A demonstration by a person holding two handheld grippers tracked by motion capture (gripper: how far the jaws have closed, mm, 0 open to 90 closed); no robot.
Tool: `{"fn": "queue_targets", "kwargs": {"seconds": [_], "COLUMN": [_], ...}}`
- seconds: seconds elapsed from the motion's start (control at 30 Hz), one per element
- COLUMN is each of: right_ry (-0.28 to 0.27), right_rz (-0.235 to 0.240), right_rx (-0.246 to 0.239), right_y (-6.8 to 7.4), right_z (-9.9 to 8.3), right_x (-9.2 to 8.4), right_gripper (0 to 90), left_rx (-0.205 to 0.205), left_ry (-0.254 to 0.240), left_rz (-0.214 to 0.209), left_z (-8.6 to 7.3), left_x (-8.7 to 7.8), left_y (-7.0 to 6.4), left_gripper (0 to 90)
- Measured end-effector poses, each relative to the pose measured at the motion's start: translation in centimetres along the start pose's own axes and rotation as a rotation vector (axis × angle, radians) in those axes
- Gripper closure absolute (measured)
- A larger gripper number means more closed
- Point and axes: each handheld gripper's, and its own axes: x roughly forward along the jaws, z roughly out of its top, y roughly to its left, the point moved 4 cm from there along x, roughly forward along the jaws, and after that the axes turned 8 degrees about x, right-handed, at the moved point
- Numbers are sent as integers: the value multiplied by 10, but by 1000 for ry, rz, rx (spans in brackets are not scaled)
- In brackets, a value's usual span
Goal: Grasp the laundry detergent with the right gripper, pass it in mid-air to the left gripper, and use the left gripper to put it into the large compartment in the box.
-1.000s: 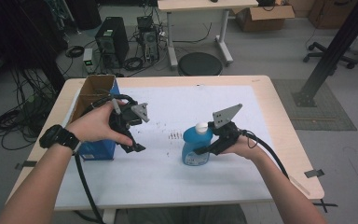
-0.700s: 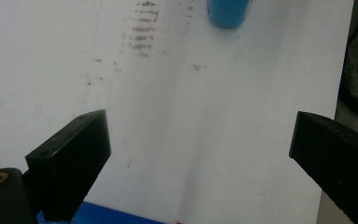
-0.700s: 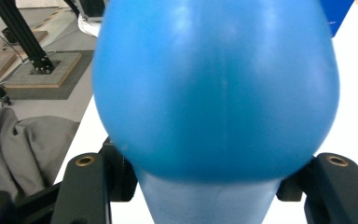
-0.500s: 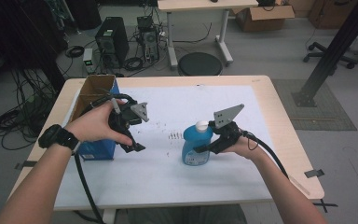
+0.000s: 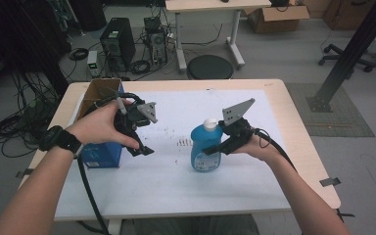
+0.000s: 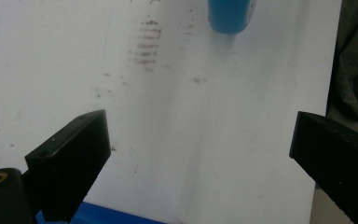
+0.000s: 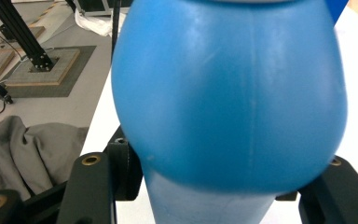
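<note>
A blue bottle [image 5: 205, 149] with a white cap stands upright on the white sheet [image 5: 176, 186], a little right of the middle. My right gripper [image 5: 217, 148] is shut on its body from the right side. In the right gripper view the blue bottle [image 7: 228, 93] bulges between the two black jaws of my right gripper [image 7: 214, 186], one pressed on each flank. My left gripper [image 5: 139, 139] hangs over the sheet to the left of the bottle, well apart from it. Its jaws stand wide open and hold nothing [image 6: 200, 140]; the foot of the bottle [image 6: 230, 14] shows far ahead.
An open blue and cardboard box [image 5: 98, 122] stands at the table's left edge, right beside the left hand; its blue edge [image 6: 102, 217] shows under the left gripper. Dark smudges [image 5: 183, 143] mark the sheet. The wooden table's rim [image 5: 298, 137] frames the sheet.
</note>
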Motion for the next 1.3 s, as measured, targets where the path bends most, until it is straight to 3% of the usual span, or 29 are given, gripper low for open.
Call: {"fn": "queue_targets", "kwargs": {"seconds": [0.47, 0.57, 0.63, 0.93, 1.3], "right_ry": [17, 22, 24, 60, 86], "right_rz": [3, 17, 24, 42, 48], "right_rx": [-54, -74, -79, -105, -124], "right_y": [9, 13, 15, 21, 26], "right_z": [49, 62, 67, 79, 84], "right_x": [-1, 5, 9, 28, 39], "right_gripper": [422, 423, 423, 423, 423], "left_rx": [-6, -11, -17, 7, 39], "left_ry": [-53, -106, -112, -107, -63], "left_rz": [23, 23, 21, 9, -3], "left_z": [23, 31, 34, 51, 69], "left_x": [-31, -43, -47, -54, -42], "left_y": [6, 6, 6, 5, 4], "left_gripper": [49, 46, 40, 38, 38]}}
